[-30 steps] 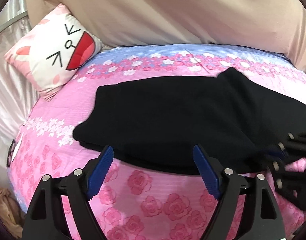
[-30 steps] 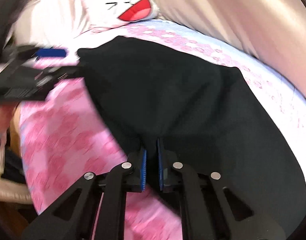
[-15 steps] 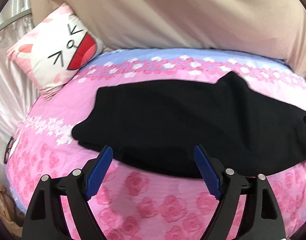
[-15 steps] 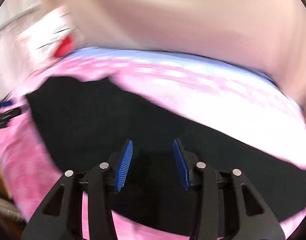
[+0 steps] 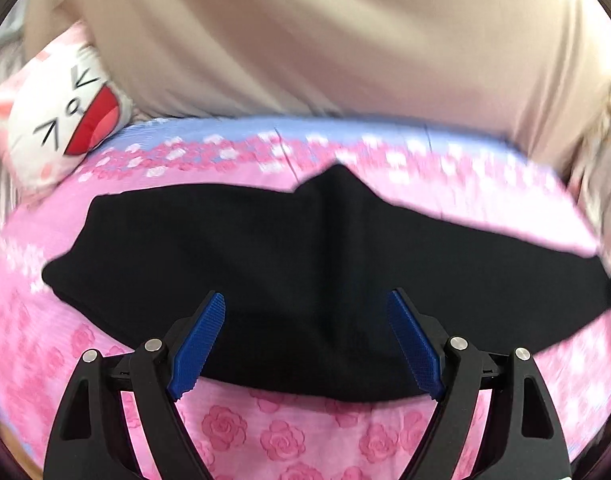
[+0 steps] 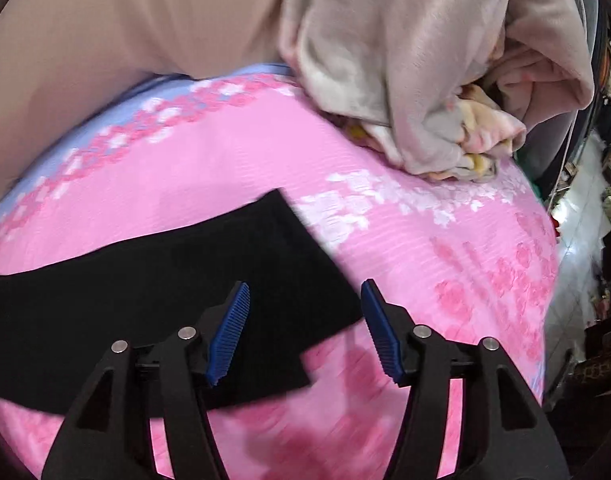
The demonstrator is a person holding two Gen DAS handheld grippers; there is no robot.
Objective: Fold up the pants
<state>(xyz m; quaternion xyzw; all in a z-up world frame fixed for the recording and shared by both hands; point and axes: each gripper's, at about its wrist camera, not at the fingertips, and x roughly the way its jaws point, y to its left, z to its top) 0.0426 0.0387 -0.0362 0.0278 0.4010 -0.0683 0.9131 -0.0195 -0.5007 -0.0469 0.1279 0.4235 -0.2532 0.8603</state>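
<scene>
On the pink bedsheet (image 5: 233, 428) lie black pants (image 5: 305, 264) — both hand-held grippers, left (image 5: 305, 344) and right (image 6: 305, 328), gape wide, empty.

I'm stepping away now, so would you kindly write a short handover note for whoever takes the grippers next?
Left gripper: open, holding nothing, poised over the near edge of the pants.
Right gripper: open, holding nothing, over the end of the pants.
The black pants lie flat in a long band on the pink bedspread, cat pillow to the left, a heap of blankets beyond the right end.
Done: pants appear folded lengthwise, leg on leg.
Left: probably fold the length across.
</scene>
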